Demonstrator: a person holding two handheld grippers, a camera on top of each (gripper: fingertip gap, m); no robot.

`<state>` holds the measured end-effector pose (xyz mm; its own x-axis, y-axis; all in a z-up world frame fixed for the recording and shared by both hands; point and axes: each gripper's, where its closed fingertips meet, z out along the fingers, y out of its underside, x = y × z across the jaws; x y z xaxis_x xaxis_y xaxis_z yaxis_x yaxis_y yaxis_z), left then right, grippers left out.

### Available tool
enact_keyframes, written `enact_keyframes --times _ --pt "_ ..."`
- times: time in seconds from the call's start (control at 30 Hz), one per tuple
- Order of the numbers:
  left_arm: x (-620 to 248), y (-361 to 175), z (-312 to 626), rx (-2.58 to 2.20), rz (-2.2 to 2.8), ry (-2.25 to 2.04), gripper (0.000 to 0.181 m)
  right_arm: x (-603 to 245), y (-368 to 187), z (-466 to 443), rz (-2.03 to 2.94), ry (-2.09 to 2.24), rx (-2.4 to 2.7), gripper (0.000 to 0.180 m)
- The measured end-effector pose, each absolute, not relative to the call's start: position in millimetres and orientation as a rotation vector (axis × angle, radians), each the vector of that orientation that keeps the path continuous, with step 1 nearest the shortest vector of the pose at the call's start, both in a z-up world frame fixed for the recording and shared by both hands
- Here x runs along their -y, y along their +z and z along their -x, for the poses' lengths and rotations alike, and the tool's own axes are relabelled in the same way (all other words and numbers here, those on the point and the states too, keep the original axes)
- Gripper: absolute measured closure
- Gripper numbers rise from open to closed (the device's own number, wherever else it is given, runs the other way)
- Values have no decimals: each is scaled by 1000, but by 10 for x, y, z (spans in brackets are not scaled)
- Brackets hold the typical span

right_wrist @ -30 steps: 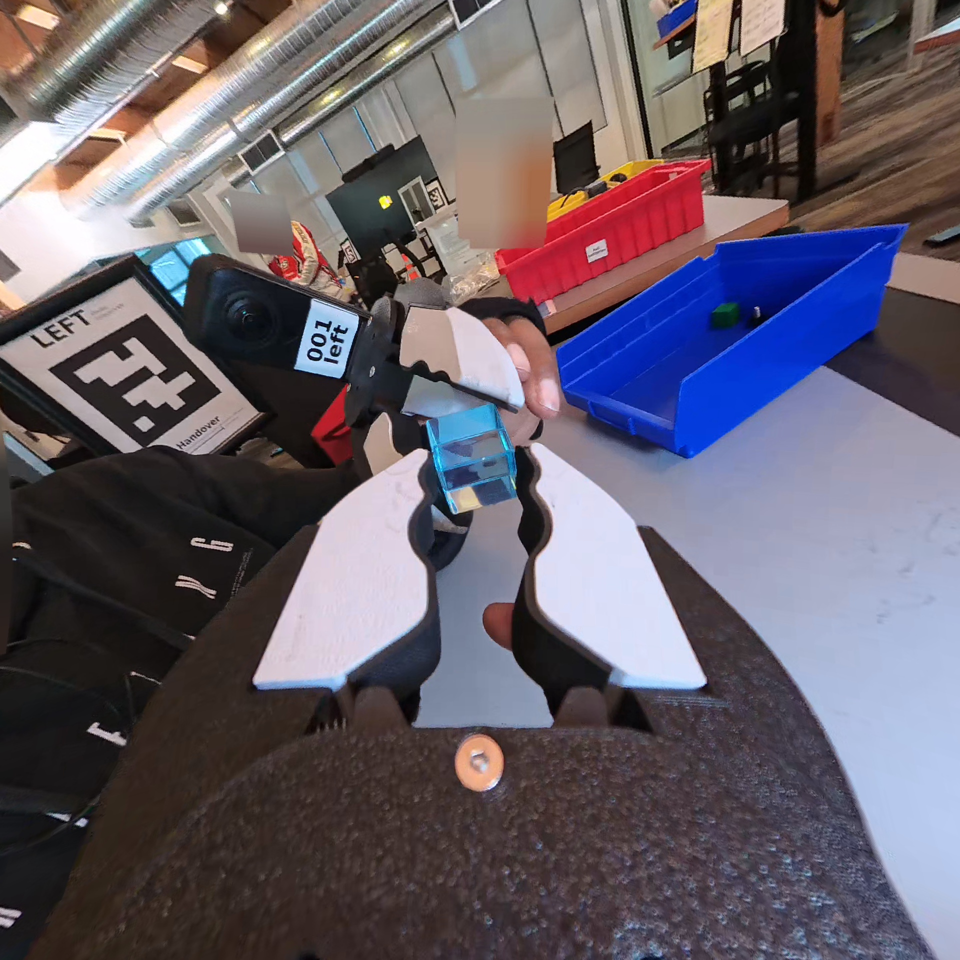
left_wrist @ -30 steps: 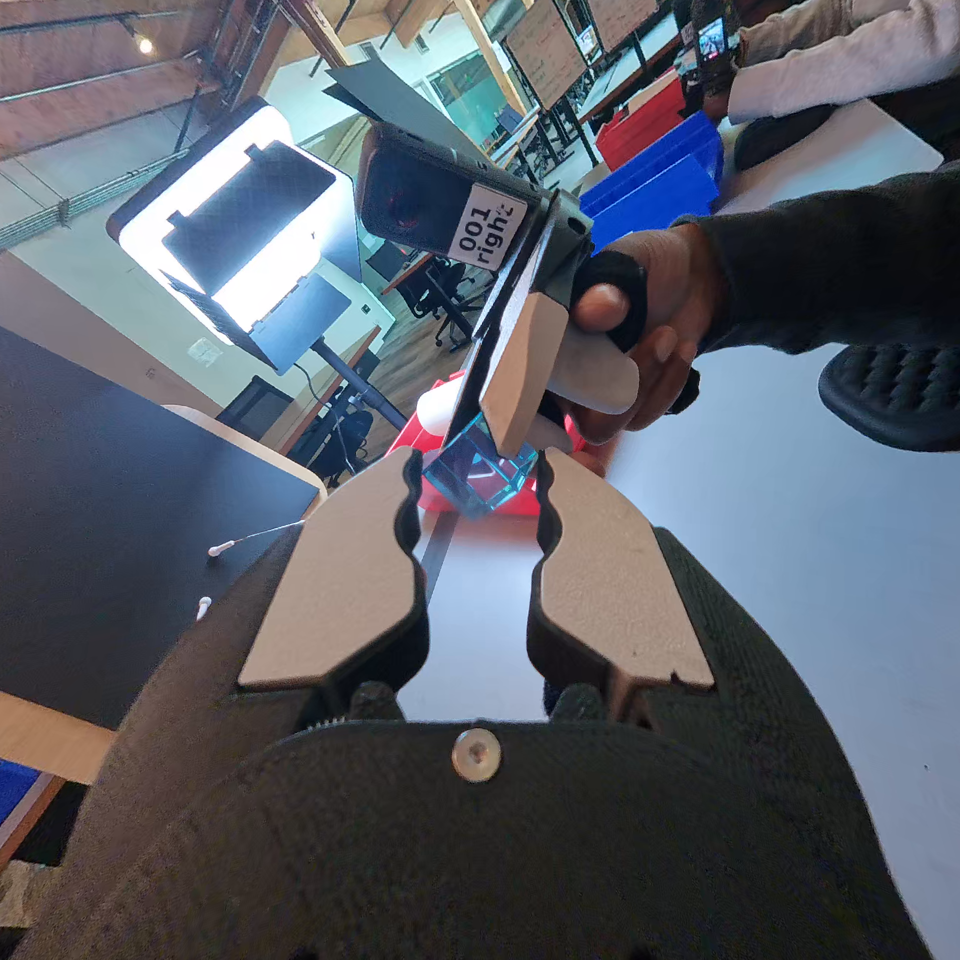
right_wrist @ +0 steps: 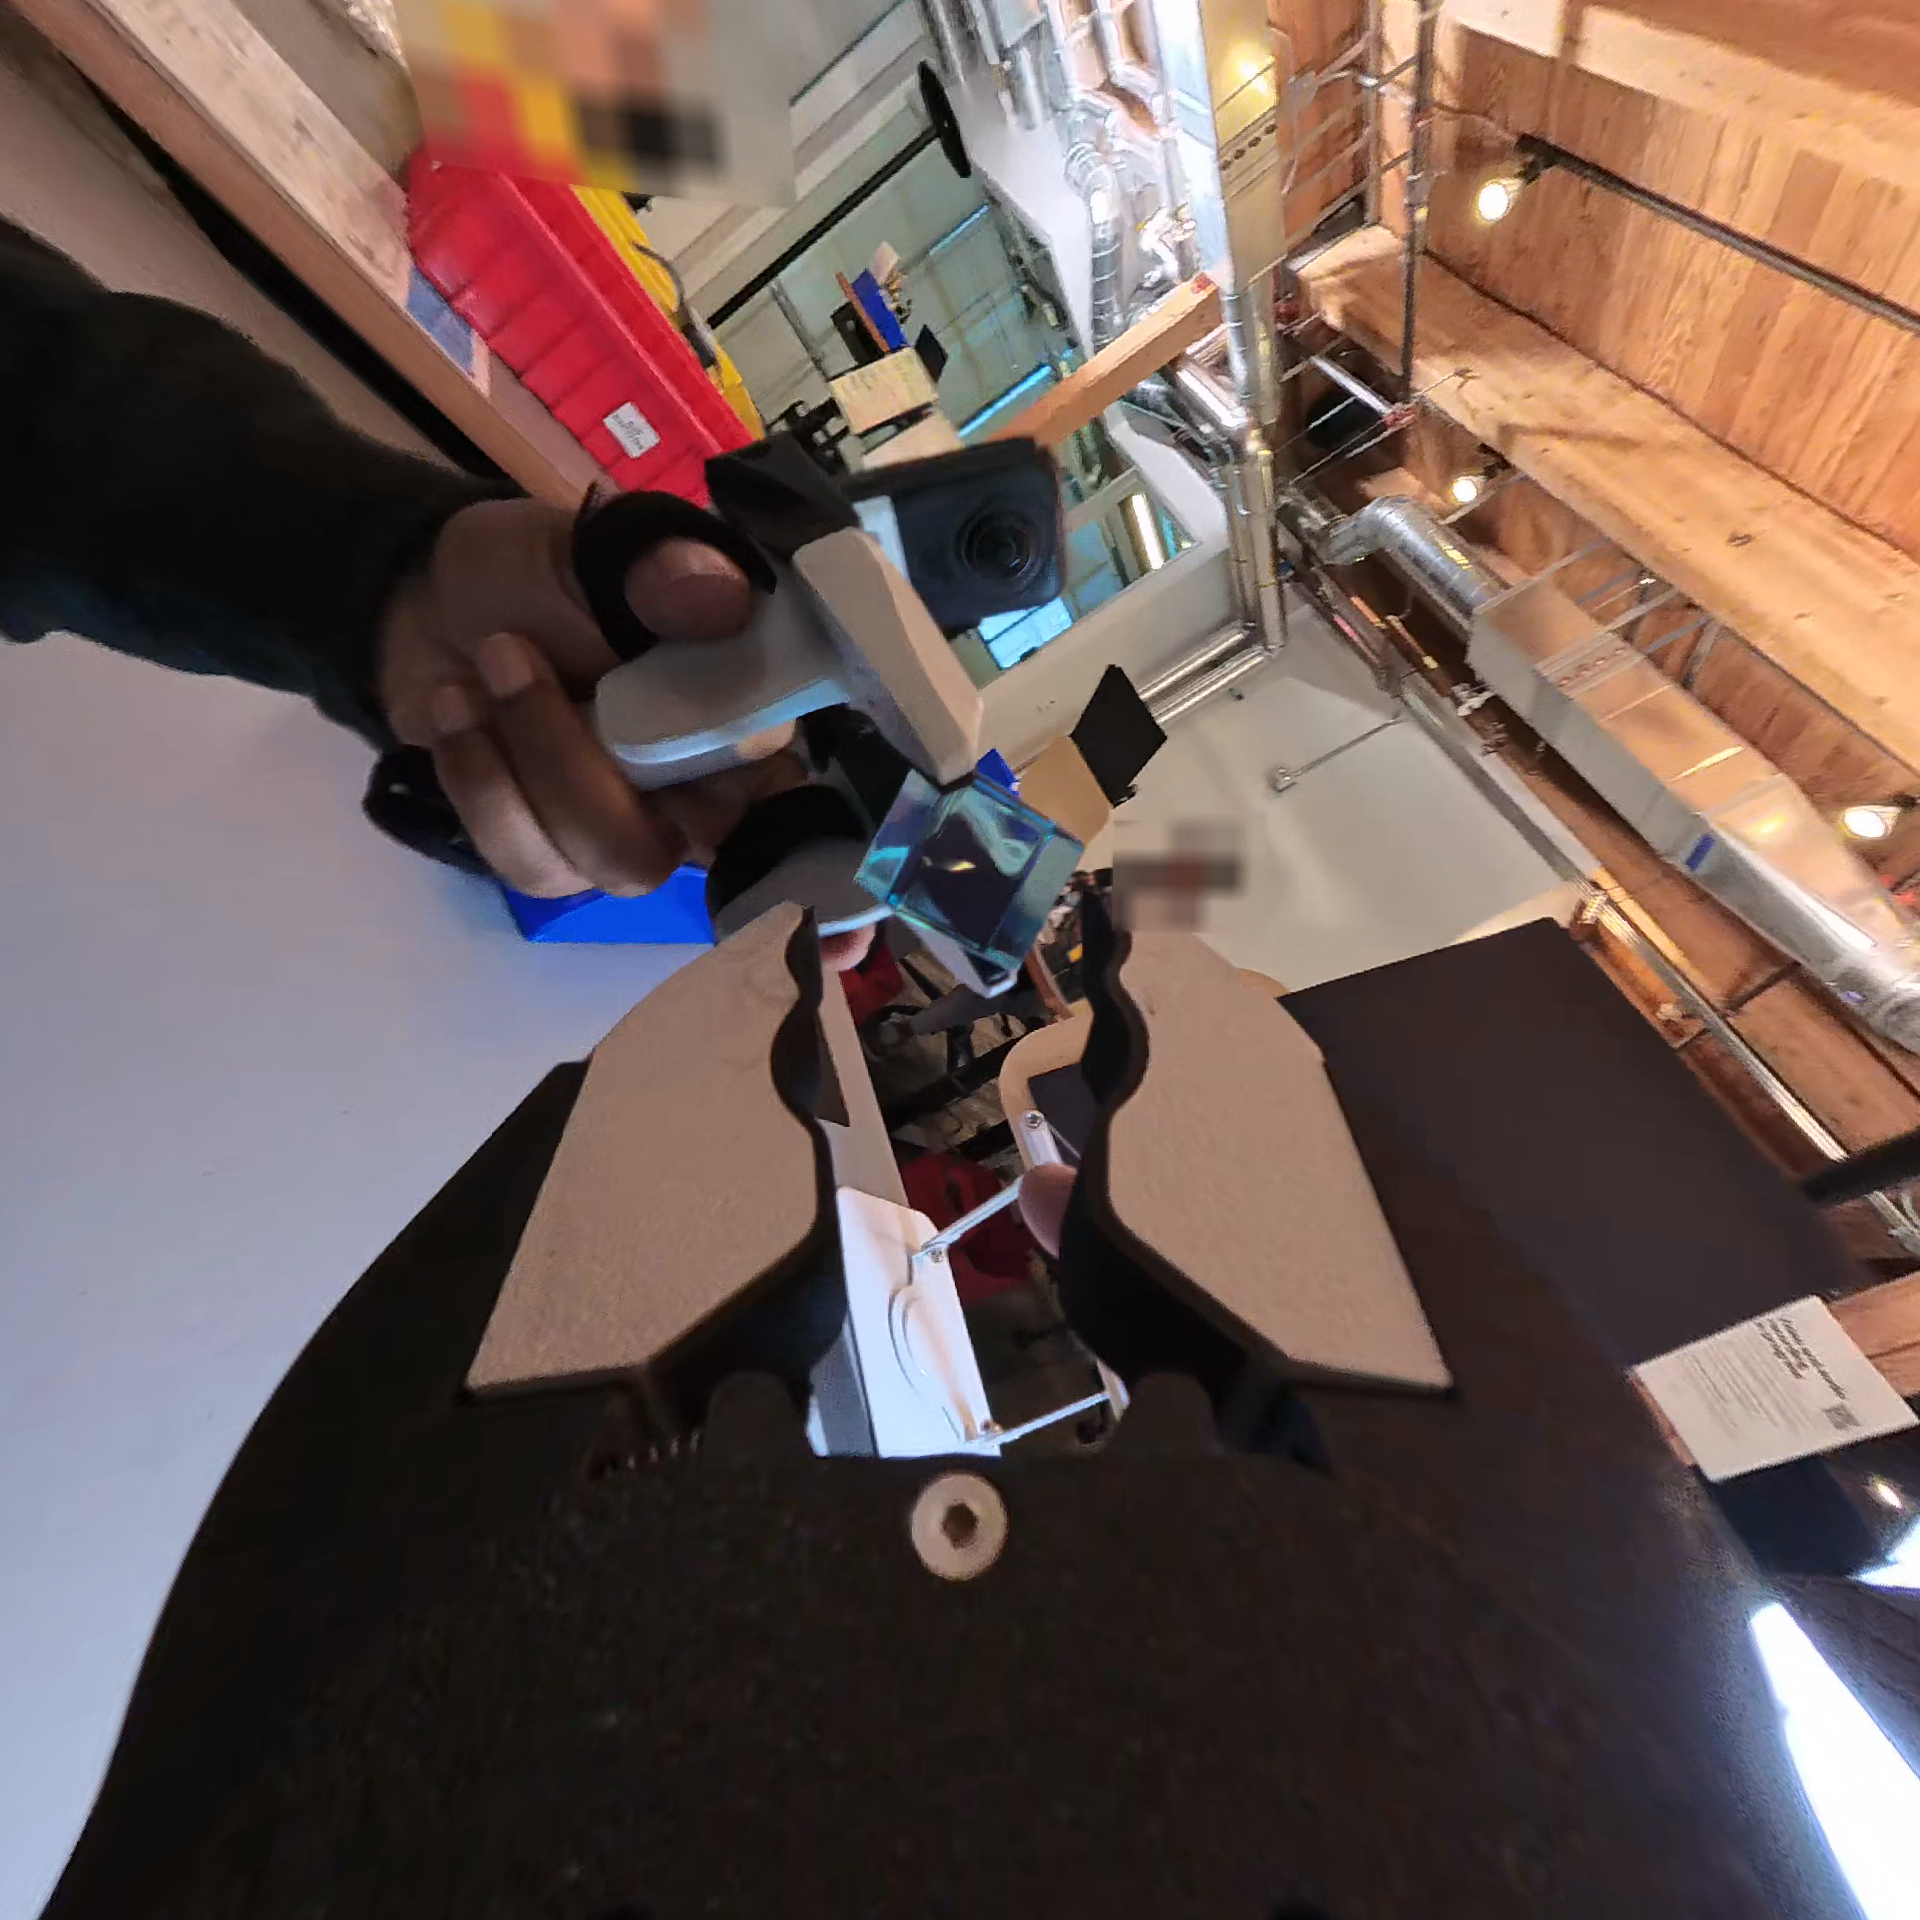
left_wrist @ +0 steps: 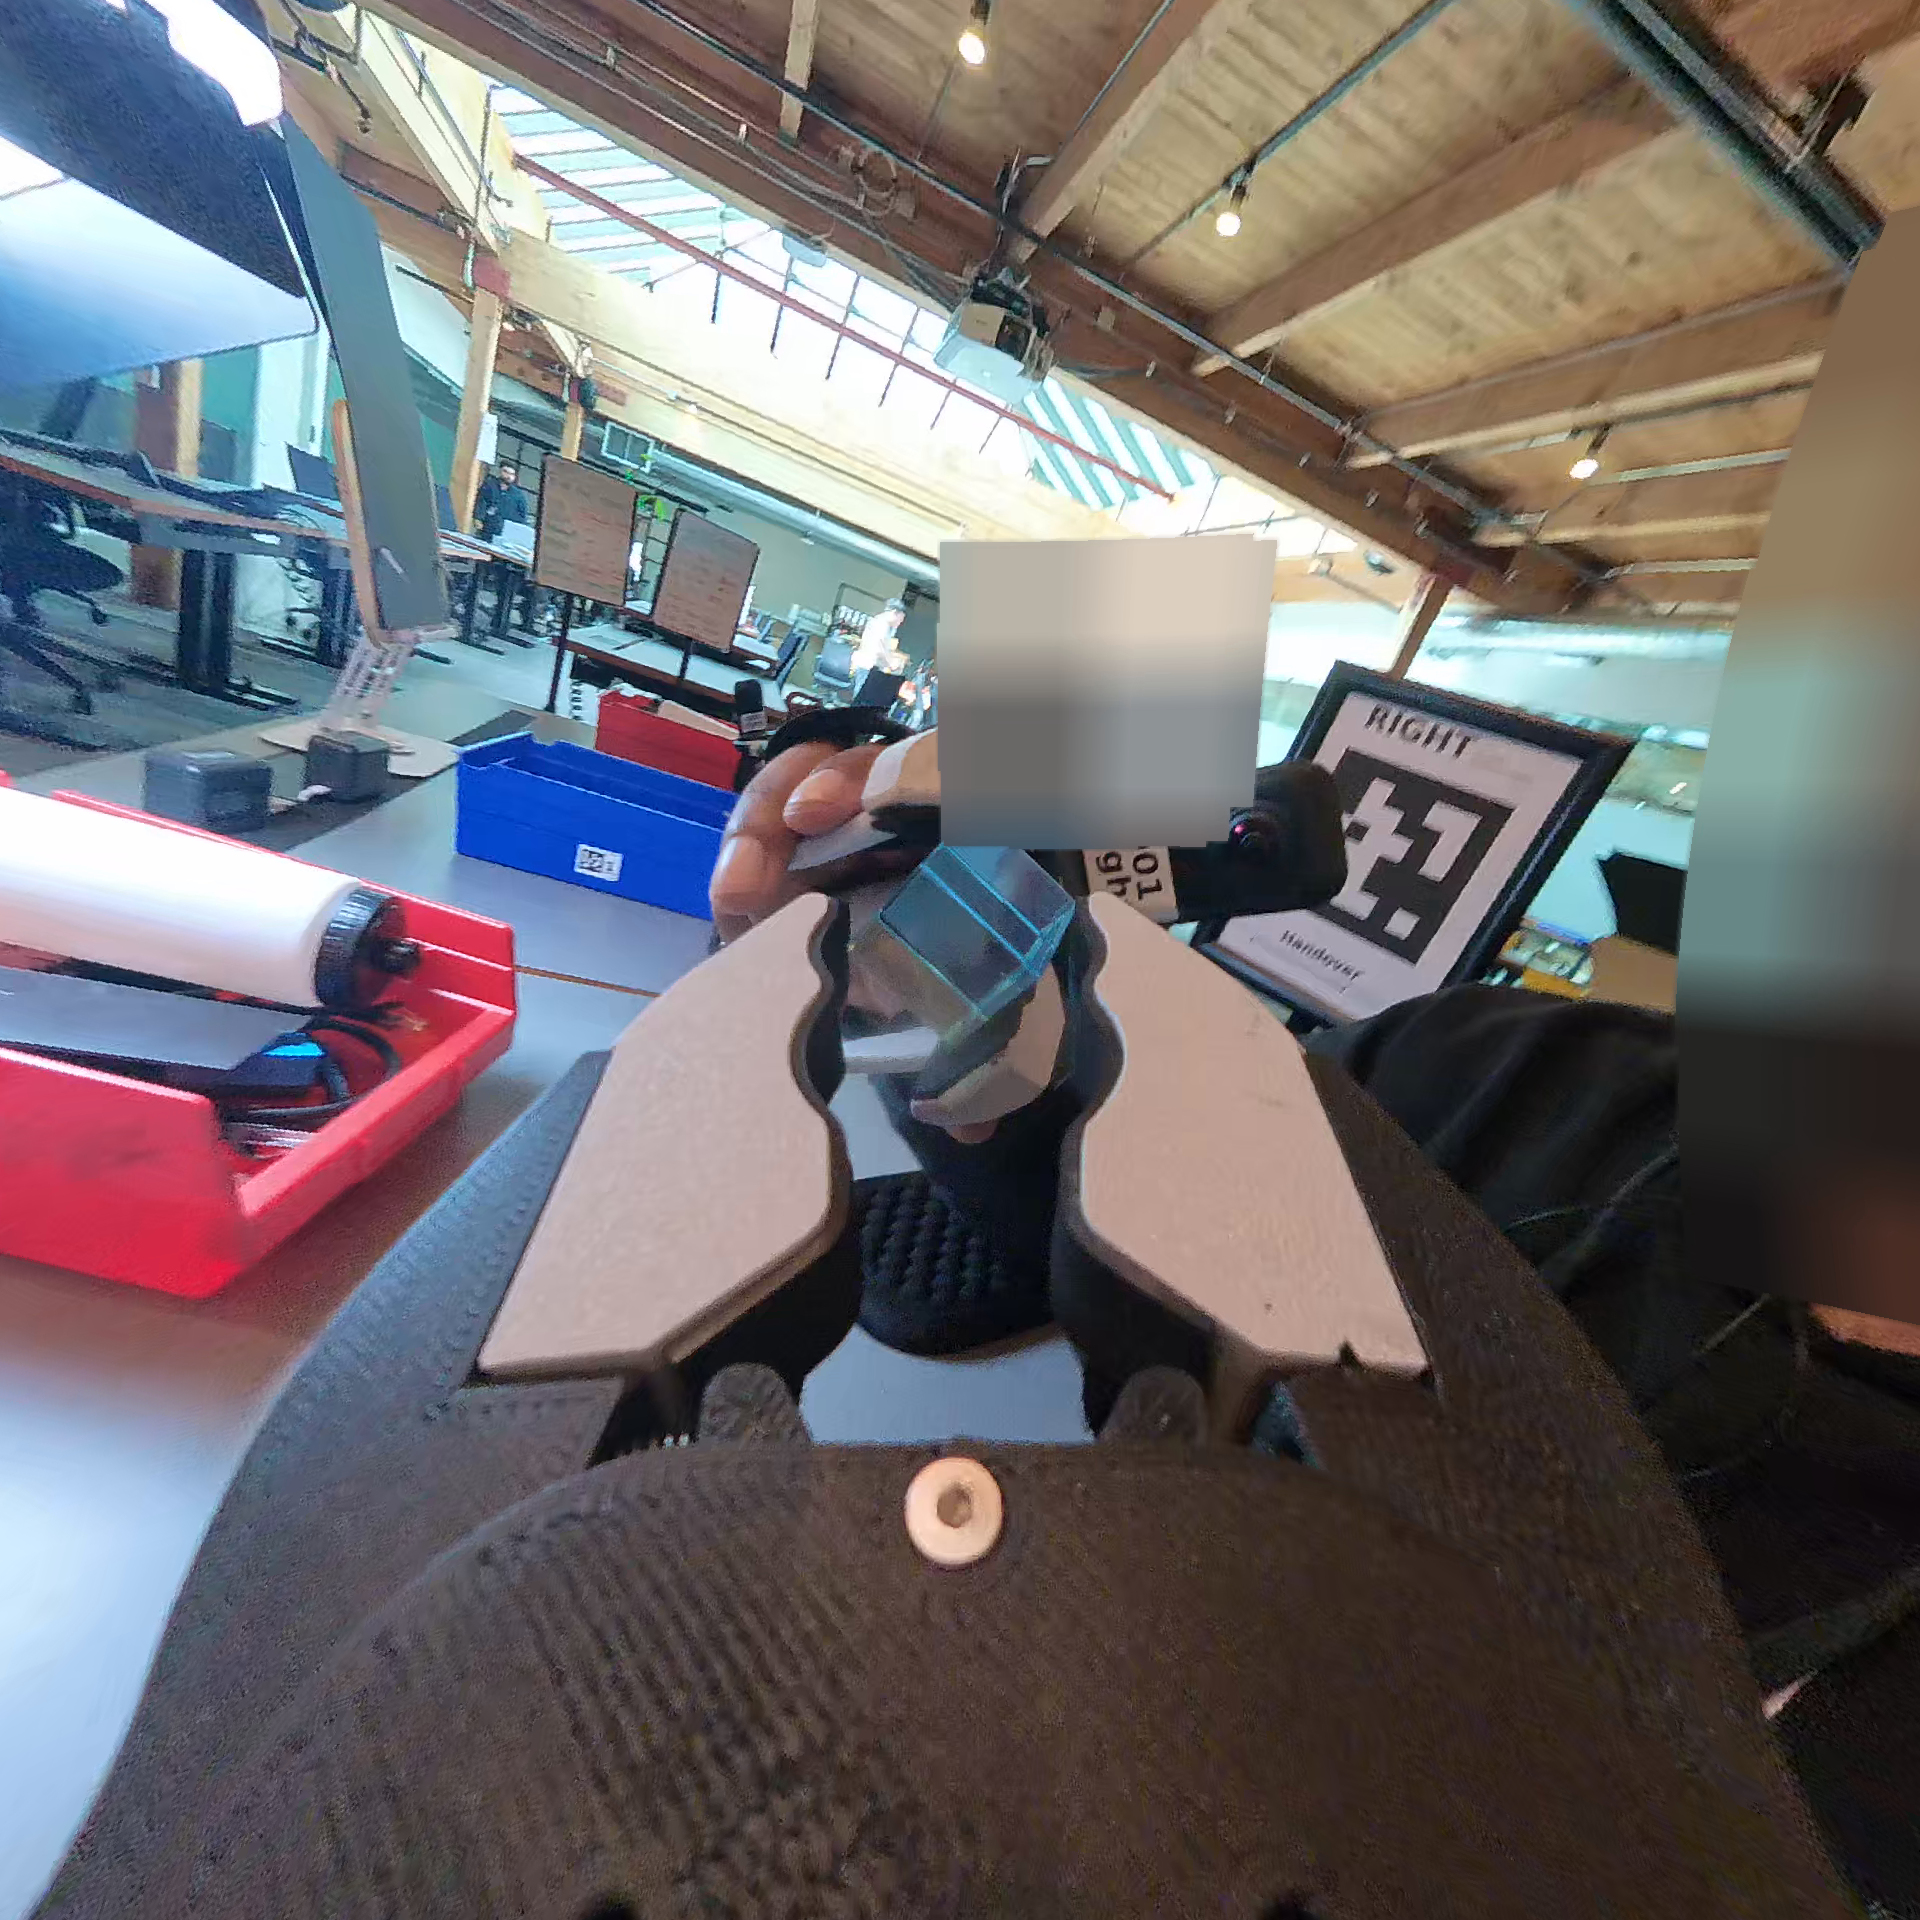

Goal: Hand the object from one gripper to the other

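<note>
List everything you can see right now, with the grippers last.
clear blue cube: one, see-through blue, in the air between both grippers' fingertips
red bin: one, red, on the table at the left of the left wrist view
white roller: one, white with a black end cap, lying in the red bin
blue bin: one, blue, on the table beyond the red bin
framed marker sign: one, black and white, standing at the right
table: one, pale grey
hand: one, on the left gripper's handle
left gripper: grey fingers, apparently clamping the cube
right gripper: grey fingers, open around the cube
</note>
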<state>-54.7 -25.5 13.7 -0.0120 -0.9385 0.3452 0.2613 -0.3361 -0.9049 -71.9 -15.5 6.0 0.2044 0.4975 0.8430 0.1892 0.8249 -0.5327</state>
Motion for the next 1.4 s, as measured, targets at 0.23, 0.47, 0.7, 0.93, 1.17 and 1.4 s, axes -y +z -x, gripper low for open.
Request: enact_keyframes --times 0.23,0.47,0.7,0.93,1.17,1.4 --pt "205 195 492 -632 1246 -1745 140 104 150 755 595 159 1248 137" --pt "227 193 465 -618 1244 -1811 140 118 169 746 590 194 1234 138" --pt "200 118 417 -598 1333 -1842 140 134 114 707 532 105 1316 127" --pt "159 18 364 -582 1409 -1848 140 89 1 669 572 101 1406 129" --pt "130 -15 368 -575 1425 -1839 140 80 -20 660 625 148 1422 135" --pt "106 67 448 -667 1360 -1494 129 32 76 580 699 335 1363 136"
